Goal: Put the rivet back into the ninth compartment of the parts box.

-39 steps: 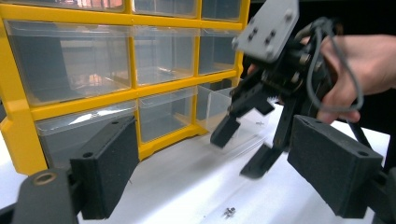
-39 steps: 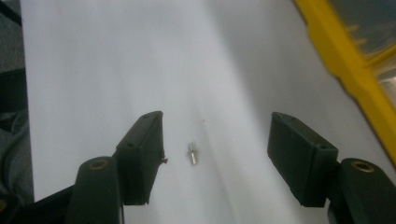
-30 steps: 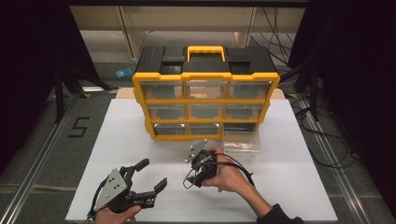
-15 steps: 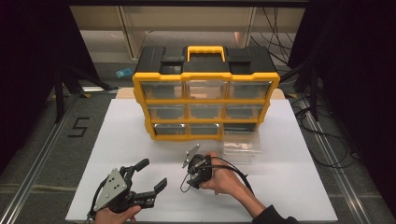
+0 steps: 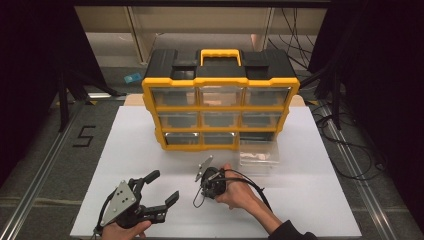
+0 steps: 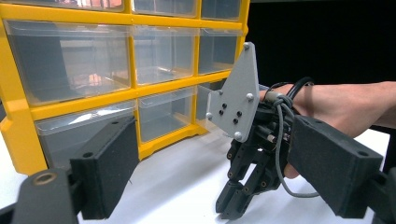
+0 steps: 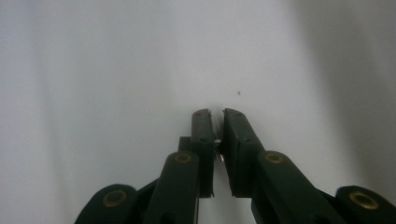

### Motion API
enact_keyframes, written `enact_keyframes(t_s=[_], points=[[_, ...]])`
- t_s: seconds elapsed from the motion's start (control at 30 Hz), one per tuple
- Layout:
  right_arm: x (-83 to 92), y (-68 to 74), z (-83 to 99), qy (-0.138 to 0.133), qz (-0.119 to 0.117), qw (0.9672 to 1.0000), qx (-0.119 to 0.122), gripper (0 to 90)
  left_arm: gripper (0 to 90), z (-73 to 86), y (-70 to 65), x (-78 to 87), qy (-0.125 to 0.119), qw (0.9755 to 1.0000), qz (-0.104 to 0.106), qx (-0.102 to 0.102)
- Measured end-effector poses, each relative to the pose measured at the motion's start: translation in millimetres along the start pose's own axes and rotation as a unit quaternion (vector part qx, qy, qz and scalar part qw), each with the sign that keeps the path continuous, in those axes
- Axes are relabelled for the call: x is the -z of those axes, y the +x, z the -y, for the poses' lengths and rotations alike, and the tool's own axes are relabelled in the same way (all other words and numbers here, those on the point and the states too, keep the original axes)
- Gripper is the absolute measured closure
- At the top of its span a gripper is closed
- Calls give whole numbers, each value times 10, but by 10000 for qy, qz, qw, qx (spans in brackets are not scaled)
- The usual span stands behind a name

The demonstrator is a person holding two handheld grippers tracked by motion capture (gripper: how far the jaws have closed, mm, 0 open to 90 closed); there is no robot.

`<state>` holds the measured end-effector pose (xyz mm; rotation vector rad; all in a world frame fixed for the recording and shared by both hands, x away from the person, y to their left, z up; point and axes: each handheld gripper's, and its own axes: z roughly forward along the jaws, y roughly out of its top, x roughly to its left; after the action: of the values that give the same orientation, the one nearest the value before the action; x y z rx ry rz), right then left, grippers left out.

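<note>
While the left gripper (image 5: 162, 188) rests low at the near left of the white desk (image 5: 320, 200) with its jaws spread wide and nothing between them, the right gripper (image 5: 204, 192) points steeply down at the desk near the middle. Its jaws have just been closing and now stand almost together, pinching a small metal part (image 7: 218, 148), seemingly a screw, too small to identify firmly, just above the desk surface. In the left gripper view the right gripper (image 6: 236, 207) shows tips-down, touching or nearly touching the desk, with the person's right hand (image 6: 345, 105) behind it. Behind both stands a yellow and black drawer cabinet (image 5: 220, 100) with clear drawers in three rows; its lower right slot is vacant. One clear drawer (image 5: 257, 159) lies pulled out on the desk just in front of that slot, beyond and to the right of the right gripper, holding something pale; contents unclear.
</note>
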<state>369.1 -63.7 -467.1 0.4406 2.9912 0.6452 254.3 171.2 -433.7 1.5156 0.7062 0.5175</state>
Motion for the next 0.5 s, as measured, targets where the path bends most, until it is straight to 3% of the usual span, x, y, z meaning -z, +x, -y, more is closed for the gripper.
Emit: enact_keyframes(t_s=[0.13,0.5], points=[[17,5,-5,47,-7,10000,26,838,160,-2,3,3,-5,10000,-3,-3],[255,-47,-14,-360,213,9991,5,838,160,-2,3,3,-7,10000,-6,2]])
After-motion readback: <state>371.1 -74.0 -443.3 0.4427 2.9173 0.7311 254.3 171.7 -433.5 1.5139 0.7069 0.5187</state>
